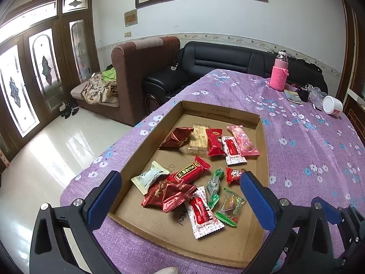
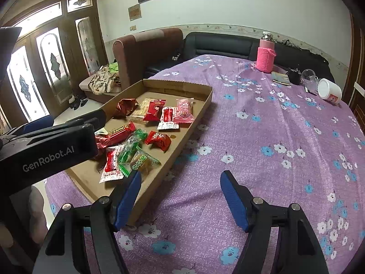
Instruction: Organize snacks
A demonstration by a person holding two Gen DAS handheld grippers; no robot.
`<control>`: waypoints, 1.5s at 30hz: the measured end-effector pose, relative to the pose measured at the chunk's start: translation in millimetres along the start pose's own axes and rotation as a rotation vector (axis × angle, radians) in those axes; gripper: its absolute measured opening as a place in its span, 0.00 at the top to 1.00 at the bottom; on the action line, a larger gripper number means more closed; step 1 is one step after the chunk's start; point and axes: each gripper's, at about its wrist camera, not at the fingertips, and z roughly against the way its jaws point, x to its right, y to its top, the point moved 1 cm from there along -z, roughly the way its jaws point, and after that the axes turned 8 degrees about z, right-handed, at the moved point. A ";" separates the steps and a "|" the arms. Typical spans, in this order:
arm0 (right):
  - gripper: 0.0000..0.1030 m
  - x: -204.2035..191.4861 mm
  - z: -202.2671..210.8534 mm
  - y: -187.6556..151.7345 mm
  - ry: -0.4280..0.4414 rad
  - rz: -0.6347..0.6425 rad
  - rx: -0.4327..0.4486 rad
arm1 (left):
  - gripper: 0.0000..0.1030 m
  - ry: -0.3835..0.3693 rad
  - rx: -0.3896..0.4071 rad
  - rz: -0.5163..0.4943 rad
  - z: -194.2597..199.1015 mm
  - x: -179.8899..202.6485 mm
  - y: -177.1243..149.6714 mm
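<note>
Across the middle of the left wrist view, a shallow brown cardboard tray (image 1: 262, 141) lies on the bench, which is draped in a purple cloth with blue and white flowers (image 1: 308, 141). Inside the tray, wrapped snacks lie in two loose groups: toward the upper part, a pink packet (image 1: 245, 142) beside a white-and-red sachet (image 1: 232, 149) and a red pillow pack (image 1: 214, 142); toward the lower part, a long red bar wrapper (image 1: 189, 172), a pale white packet (image 1: 149, 178) and green-twisted candies (image 1: 214, 187). The left gripper (image 1: 181, 196) hovers over the lower group, jaws wide apart and holding nothing. Low in the right wrist view, the right gripper (image 2: 180, 199) sits over bare cloth just right of the tray's rim, jaws likewise apart and empty. At upper right stands a pink bottle in a knitted sleeve (image 2: 265, 53).
</note>
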 end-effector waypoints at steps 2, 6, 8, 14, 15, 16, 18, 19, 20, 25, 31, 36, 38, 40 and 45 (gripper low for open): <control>0.26 -1.3 -1.0 0.6 -0.001 0.005 -0.003 | 0.00 -0.006 -0.008 0.005 -0.8 -0.5 -0.2; 0.26 -4.3 -1.9 0.5 0.000 0.013 -0.008 | 0.00 -0.017 -0.023 0.015 -3.2 -2.4 -0.7; 0.26 -5.9 -2.1 0.6 -0.001 0.018 -0.009 | 0.00 -0.022 -0.028 0.019 -3.8 -3.1 -0.8; 0.26 -8.4 -2.2 1.1 -0.002 0.021 -0.012 | 0.00 -0.023 -0.026 0.019 -4.2 -5.7 -0.2; 0.26 -8.6 -2.3 1.1 -0.002 0.021 -0.012 | 0.00 -0.024 -0.029 0.020 -4.5 -5.3 -0.1; 0.26 -8.6 -2.3 1.1 -0.002 0.022 -0.012 | 0.00 -0.024 -0.030 0.020 -4.6 -5.4 -0.2; 0.26 -8.9 -2.3 1.1 -0.002 0.023 -0.013 | 0.00 -0.026 -0.030 0.021 -4.2 -5.2 -0.5; 0.26 -9.4 -2.0 1.1 -0.001 0.024 -0.012 | 0.00 -0.026 -0.030 0.022 -4.4 -5.5 -0.4; 0.26 -9.5 -1.9 1.1 -0.001 0.025 -0.012 | 0.00 -0.025 -0.031 0.021 -4.6 -5.6 -0.1; 0.26 -11.7 -1.4 0.9 0.001 0.032 -0.012 | 0.00 -0.027 -0.029 0.020 -4.3 -5.8 -0.3; 0.26 -11.6 -1.8 0.7 0.002 0.031 -0.013 | 0.00 -0.039 -0.045 0.029 -7.1 -6.8 -0.3; 0.26 -11.6 -2.2 0.4 0.003 0.032 -0.014 | 0.00 -0.045 -0.061 0.041 -10.0 -8.9 -0.9; 0.26 -11.8 -2.9 0.0 0.006 0.034 -0.016 | 0.00 -0.048 -0.063 0.041 -10.4 -7.9 -1.4; 0.26 -12.6 -3.5 -0.7 0.007 0.036 -0.016 | 0.00 -0.043 -0.063 0.038 -10.6 -7.7 -1.5; 0.26 -14.2 -4.5 -1.3 0.013 0.042 -0.018 | 0.00 -0.036 -0.052 0.037 -10.3 -8.8 -1.7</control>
